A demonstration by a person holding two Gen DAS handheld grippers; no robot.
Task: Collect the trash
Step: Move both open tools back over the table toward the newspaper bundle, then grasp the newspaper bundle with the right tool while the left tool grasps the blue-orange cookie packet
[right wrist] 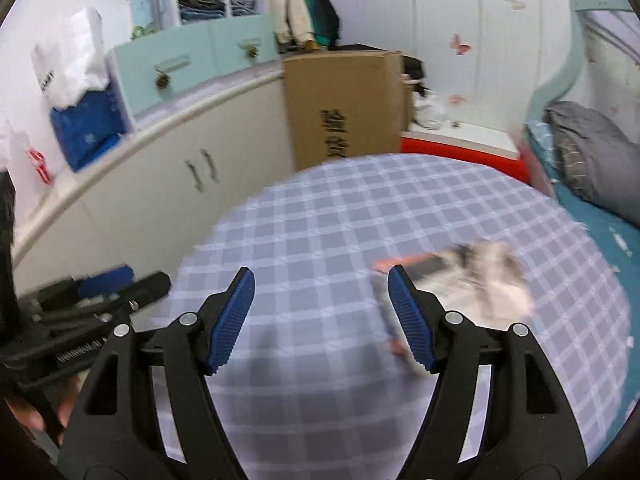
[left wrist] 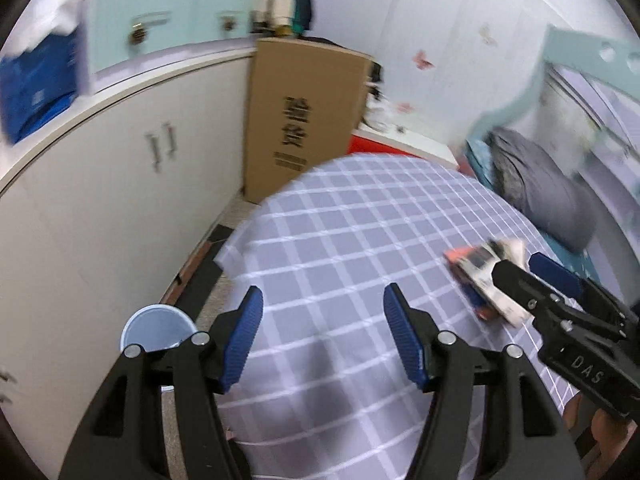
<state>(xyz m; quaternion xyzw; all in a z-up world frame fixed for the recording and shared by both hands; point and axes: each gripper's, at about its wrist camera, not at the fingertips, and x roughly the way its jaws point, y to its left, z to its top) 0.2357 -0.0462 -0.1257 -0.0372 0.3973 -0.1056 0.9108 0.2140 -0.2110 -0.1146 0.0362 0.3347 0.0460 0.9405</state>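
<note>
Still: crumpled orange-white wrapper (blurred)

Checked cloth tablecloth (matt).

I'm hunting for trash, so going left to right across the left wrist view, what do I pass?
Blue bag → blue cup on the floor → cardboard box → crumpled wrapper on the checked tablecloth → grey pillow.

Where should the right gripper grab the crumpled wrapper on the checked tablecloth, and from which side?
Probably the crumpled white bunch at the far end of the wrapper, coming down from above with the right gripper: that end stands higher, while the orange end lies flat on the tablecloth. Blur hides details.
</note>
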